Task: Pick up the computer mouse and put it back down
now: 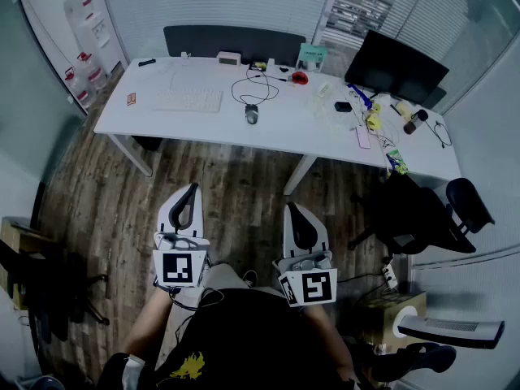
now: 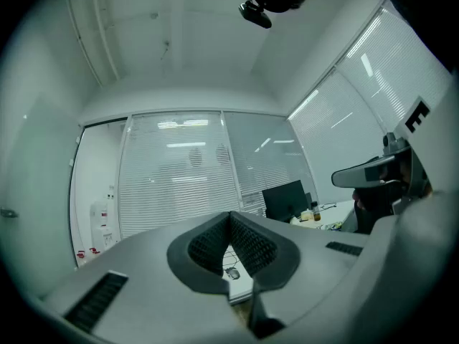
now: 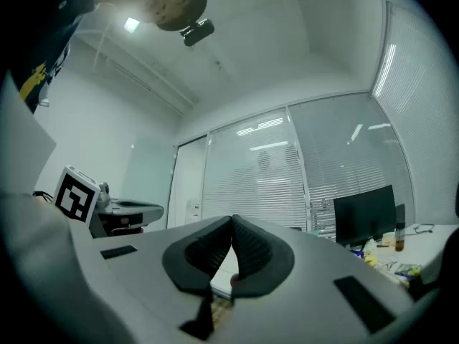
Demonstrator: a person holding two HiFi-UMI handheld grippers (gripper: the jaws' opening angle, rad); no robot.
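Note:
A dark grey computer mouse [image 1: 251,114] lies on the white desk [image 1: 268,132], its black cable looping behind it. Through the left gripper's jaws the mouse [image 2: 232,273] shows small and far off. My left gripper [image 1: 192,188] and right gripper [image 1: 291,209] hang side by side over the wooden floor, well short of the desk. Both are shut with nothing between their jaws. In the gripper views the left gripper [image 2: 230,216] and the right gripper [image 3: 232,220] each show ribbed pads pressed together.
A white keyboard [image 1: 188,100] lies left of the mouse. A black monitor [image 1: 396,67], bottles and clutter fill the desk's right end. An office chair [image 1: 422,214] stands at the right, a cardboard box [image 1: 390,315] beside me, and a water dispenser [image 1: 85,31] at far left.

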